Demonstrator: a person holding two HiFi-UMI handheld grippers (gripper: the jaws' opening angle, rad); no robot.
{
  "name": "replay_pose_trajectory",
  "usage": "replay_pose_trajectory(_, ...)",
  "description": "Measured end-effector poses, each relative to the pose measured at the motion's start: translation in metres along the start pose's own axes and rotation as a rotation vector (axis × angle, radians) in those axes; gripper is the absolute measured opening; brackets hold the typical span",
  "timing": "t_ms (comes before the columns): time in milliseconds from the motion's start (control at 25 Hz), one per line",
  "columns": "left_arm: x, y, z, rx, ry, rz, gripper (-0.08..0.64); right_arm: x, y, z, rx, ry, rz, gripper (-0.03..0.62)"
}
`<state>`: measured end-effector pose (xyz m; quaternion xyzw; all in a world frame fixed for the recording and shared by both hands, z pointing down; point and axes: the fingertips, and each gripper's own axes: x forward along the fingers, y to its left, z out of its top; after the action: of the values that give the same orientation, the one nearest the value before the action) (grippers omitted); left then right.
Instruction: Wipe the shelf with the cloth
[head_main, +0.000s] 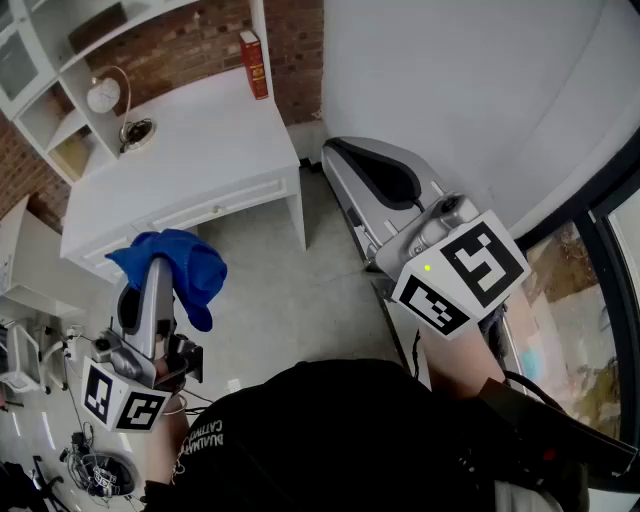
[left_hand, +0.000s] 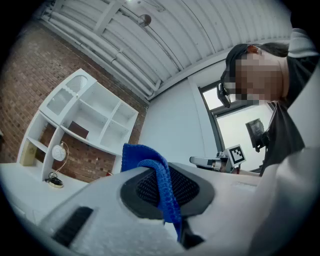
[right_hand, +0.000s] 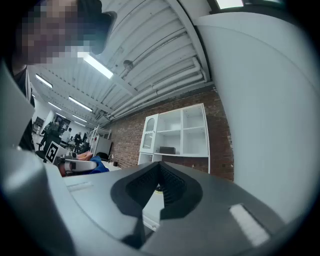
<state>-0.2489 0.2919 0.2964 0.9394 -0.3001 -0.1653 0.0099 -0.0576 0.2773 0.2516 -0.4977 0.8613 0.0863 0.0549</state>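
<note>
A blue cloth (head_main: 195, 272) hangs bunched from my left gripper (head_main: 160, 264), which is shut on it at the lower left of the head view. In the left gripper view the cloth (left_hand: 165, 185) runs down between the two pads. The white shelf unit (head_main: 55, 60) stands on a white desk (head_main: 200, 140) against the brick wall, well ahead of both grippers. My right gripper (head_main: 338, 150) is held up to the right of the desk, shut with nothing in it. Its pads meet at the tip in the right gripper view (right_hand: 160, 172), with the shelf unit (right_hand: 182, 132) beyond.
On the desk are a round clock (head_main: 103, 95), a small dark object (head_main: 135, 132) and an upright red book (head_main: 253, 63). A white wall (head_main: 470, 90) rises at the right, with a glass pane (head_main: 580, 300) beside it. Cables and stands lie on the floor at the lower left (head_main: 60, 450).
</note>
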Motion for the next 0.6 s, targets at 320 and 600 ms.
replay_pose_trajectory(320,0.001,-0.005,0.0,0.019,0.011,0.02,0.02,0.003,-0.005,-0.011,0.016,0.018,0.016,0.008)
replay_pose_trajectory(600,-0.024,0.006,0.008,0.025,-0.004,0.041,0.02,0.013,0.012,-0.023,0.078,0.034,0.011,0.008)
